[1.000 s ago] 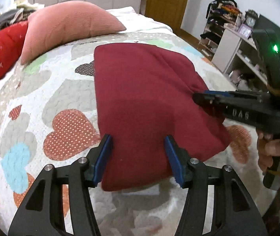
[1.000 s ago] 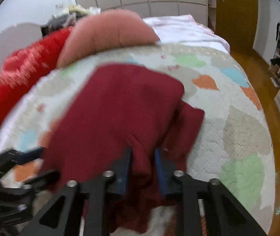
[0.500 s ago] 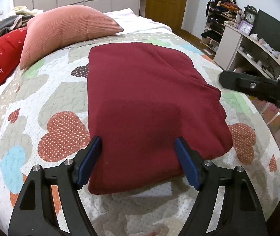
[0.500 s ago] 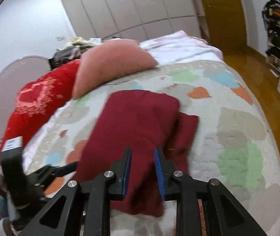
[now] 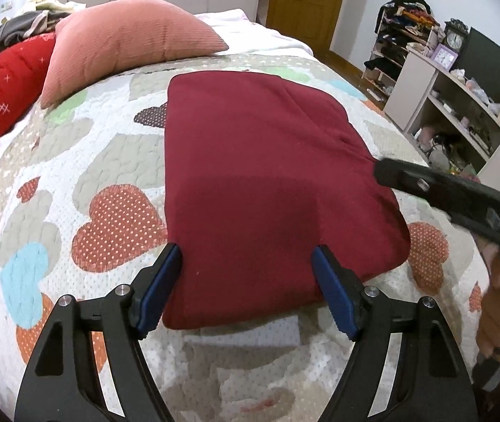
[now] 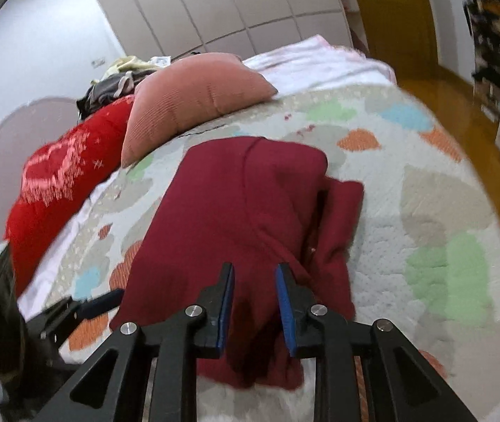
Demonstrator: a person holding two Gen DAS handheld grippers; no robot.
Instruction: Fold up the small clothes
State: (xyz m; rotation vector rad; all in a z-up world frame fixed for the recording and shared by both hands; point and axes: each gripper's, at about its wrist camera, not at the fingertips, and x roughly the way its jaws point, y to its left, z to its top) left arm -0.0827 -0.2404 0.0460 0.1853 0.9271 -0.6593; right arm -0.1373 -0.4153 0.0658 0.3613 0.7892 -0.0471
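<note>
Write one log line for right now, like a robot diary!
dark red folded garment flat on heart-patterned quilt | left tongs open | right tongs open

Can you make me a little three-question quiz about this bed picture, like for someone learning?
1. True or false: the left tool is open.
2. What lies on the quilt in front of both tools? A) a blue towel B) a dark red garment C) a sock
3. Fill in: the pink pillow lies beside a ____ blanket.

Key: 1 true, its fingers stand wide apart over the garment's near edge. 2 B; it is folded, with a part sticking out on one side in the right wrist view. 3 red.
</note>
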